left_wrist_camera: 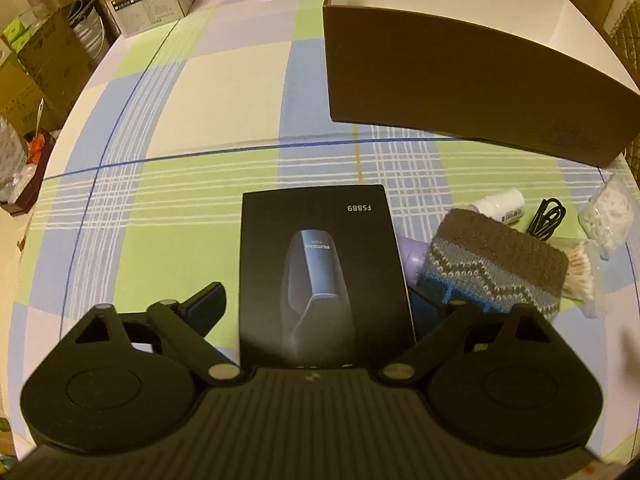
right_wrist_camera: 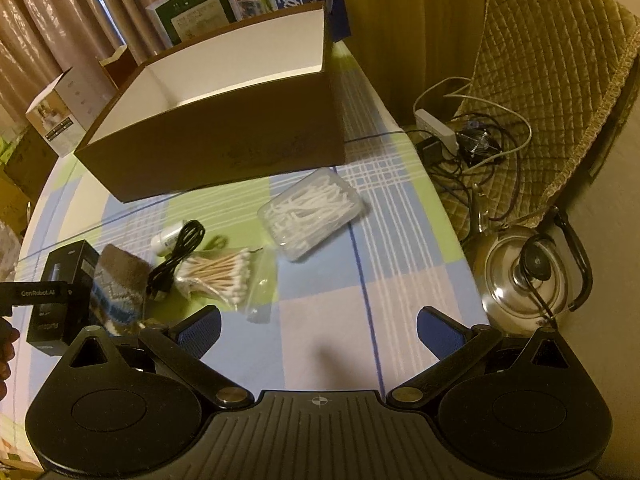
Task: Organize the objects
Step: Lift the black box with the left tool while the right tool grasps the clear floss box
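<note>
We have hardly begun: the brown box stands open on the checked tablecloth, and what shows of its white inside looks bare. Everything else lies on the cloth in front of it: the black carton, the knitted pouch, the cotton swabs, the black cable, the small white bottle and the clear case of floss picks. Our left gripper straddles the carton, fingers wide (whether the pads touch it, we cannot tell). Our right gripper hangs open over bare cloth, holding nothing.
</note>
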The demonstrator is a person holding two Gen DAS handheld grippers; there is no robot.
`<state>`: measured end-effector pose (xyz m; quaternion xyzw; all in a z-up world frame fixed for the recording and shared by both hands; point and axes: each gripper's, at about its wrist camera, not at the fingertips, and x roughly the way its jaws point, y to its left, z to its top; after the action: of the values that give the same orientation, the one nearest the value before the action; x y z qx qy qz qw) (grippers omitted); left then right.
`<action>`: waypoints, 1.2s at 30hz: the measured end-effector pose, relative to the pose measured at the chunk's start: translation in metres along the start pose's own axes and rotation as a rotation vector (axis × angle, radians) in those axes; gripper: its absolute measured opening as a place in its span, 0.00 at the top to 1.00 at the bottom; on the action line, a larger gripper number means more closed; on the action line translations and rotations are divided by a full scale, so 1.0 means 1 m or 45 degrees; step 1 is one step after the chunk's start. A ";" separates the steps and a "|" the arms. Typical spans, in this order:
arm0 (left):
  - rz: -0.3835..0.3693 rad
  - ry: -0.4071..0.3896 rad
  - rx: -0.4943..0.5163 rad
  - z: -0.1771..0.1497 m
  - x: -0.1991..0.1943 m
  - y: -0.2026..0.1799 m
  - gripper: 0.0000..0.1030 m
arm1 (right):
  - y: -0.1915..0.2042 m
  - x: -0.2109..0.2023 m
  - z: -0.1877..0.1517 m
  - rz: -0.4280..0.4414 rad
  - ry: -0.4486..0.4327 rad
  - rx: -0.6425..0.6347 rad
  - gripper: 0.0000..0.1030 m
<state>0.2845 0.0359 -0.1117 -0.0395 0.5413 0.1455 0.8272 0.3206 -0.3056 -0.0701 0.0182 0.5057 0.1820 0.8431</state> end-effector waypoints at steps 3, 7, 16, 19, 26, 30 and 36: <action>0.009 -0.020 0.001 -0.001 -0.001 -0.001 0.25 | -0.003 0.006 0.005 0.007 0.007 -0.010 0.02; 0.016 -0.052 0.007 -0.004 -0.006 -0.002 0.26 | -0.006 0.014 0.013 0.049 -0.006 -0.047 0.02; 0.078 -0.103 -0.073 0.000 -0.028 0.016 0.26 | -0.005 0.051 0.041 0.162 -0.061 -0.296 0.02; 0.097 -0.110 -0.101 0.002 -0.034 0.023 0.26 | -0.003 0.066 0.049 0.197 -0.082 -0.377 0.02; 0.130 -0.100 -0.136 0.003 -0.038 0.030 0.26 | 0.012 0.100 0.058 0.216 -0.067 -0.584 0.12; 0.137 -0.096 -0.147 0.001 -0.039 0.035 0.26 | 0.016 0.118 0.061 0.177 -0.031 -0.639 0.17; 0.126 -0.096 -0.133 0.000 -0.043 0.040 0.26 | 0.021 0.127 0.052 0.130 -0.022 -0.704 0.19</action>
<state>0.2576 0.0652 -0.0690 -0.0504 0.5028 0.2155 0.8356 0.4129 -0.2369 -0.1473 -0.1854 0.4279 0.3552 0.8101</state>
